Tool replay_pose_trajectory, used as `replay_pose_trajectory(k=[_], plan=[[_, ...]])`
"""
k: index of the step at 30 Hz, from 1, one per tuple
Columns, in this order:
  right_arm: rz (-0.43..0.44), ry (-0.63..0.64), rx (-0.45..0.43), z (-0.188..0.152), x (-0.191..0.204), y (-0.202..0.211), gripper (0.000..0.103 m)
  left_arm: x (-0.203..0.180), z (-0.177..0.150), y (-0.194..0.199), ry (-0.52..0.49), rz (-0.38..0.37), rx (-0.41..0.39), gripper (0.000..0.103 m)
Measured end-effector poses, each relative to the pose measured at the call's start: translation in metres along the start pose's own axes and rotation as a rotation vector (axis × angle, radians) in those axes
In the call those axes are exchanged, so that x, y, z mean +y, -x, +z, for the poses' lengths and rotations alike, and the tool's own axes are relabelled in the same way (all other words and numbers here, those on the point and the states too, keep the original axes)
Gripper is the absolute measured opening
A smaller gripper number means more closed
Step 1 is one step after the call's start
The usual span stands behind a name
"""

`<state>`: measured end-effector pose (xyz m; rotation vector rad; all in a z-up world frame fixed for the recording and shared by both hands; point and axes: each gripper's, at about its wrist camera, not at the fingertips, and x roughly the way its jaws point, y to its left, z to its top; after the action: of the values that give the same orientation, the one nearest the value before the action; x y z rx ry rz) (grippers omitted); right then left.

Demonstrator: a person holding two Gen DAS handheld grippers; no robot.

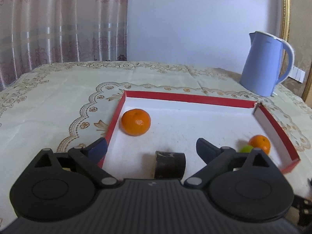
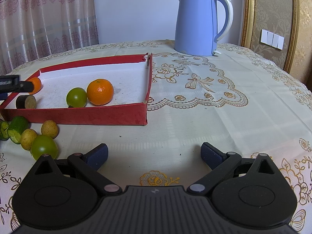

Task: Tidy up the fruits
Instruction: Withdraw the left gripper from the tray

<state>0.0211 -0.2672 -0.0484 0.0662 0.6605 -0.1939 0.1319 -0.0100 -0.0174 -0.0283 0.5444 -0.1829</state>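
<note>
The left gripper point(image 1: 151, 146) stood with its jaws spread wide and empty over a dark cylindrical piece point(image 1: 169, 164) lying in the red tray point(image 2: 78, 115), near a mandarin point(image 1: 136, 122). The right gripper point(image 2: 154, 154), equally agape and empty, hovered over the tablecloth point(image 2: 195, 117). Withdrawing carelessly, a left finger might have nudged the piece, rolling it; loose fruit such as a green fruit point(image 2: 44, 149) remained outside the tray.

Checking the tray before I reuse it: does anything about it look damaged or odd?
Yes. The red tray's far right corner is split, its two walls parted and the edge torn. The white floor shows a grey smudge beside the orange.
</note>
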Motion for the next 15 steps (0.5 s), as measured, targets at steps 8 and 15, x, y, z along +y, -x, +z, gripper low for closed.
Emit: replay_pose_trajectory(k=[8, 15], plan=[[0.0, 0.0, 0.0, 0.0, 0.0, 0.0, 0.102, 0.011, -0.016, 0.036, 0.003, -0.003, -0.021, 0.103], [0.0, 0.0, -0.001, 0.0, 0.0, 0.0, 0.102, 0.028, -0.039, 0.067, 0.022, 0.014, -0.012, 0.103]])
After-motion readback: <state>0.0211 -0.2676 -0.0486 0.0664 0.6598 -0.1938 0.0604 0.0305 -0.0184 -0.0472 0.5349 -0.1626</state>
